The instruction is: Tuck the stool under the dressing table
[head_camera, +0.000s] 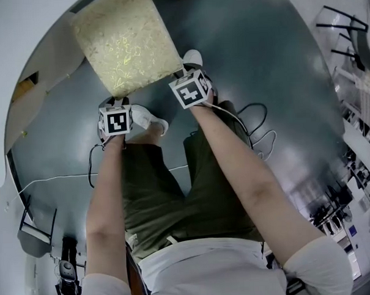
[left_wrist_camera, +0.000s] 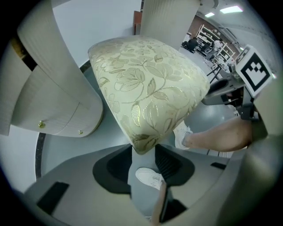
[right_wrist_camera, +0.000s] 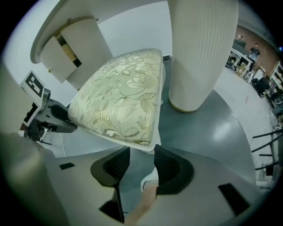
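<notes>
Stool [head_camera: 125, 42] gripped at two near corners.
We clamp left claw [left_wrist_camera: 142, 152] and right claw [right_wrist_camera: 143, 152] on those corners to steer it squarely under the worktop [right_wrist_camera: 46, 35].

Glossy grey floor [head_camera: 274, 79]; white wall [right_wrist_camera: 132, 26]; seemingly shelves [head_camera: 359, 136] far right.
</notes>
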`<state>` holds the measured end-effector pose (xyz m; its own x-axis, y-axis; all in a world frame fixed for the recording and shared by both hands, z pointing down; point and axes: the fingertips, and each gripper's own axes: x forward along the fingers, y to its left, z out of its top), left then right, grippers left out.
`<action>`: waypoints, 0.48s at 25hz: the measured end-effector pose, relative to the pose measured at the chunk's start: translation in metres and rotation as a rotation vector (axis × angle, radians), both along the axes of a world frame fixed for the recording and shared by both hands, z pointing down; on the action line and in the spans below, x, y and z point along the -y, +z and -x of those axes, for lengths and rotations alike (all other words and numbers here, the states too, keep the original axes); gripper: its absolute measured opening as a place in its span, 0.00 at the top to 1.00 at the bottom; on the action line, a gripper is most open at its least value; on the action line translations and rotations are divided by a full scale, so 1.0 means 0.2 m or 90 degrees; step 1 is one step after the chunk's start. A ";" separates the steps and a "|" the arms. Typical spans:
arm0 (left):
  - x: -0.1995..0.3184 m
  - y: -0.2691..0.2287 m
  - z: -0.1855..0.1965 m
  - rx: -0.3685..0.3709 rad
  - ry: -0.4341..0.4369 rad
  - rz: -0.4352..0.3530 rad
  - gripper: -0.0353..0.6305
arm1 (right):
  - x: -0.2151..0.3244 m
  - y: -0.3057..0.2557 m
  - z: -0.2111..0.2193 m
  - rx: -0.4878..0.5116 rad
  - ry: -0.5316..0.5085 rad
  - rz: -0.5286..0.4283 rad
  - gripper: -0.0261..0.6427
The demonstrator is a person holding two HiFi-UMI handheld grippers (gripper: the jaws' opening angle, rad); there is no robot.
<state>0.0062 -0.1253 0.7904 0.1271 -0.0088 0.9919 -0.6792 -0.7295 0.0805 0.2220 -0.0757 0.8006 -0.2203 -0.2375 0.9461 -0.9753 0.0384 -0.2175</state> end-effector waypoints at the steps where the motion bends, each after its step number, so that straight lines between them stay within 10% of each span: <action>1: 0.02 0.00 -0.02 0.001 -0.001 -0.006 0.70 | 0.03 0.00 -0.02 0.000 0.000 -0.004 0.69; 12: 0.30 -0.01 -0.17 0.023 0.004 -0.063 0.72 | 0.42 -0.02 -0.19 0.007 0.011 -0.054 0.71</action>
<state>0.0404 -0.1844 0.7879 0.0920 -0.1059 0.9901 -0.6753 -0.7373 -0.0161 0.2596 -0.1600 0.7973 -0.2267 -0.3201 0.9199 -0.9734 0.0410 -0.2256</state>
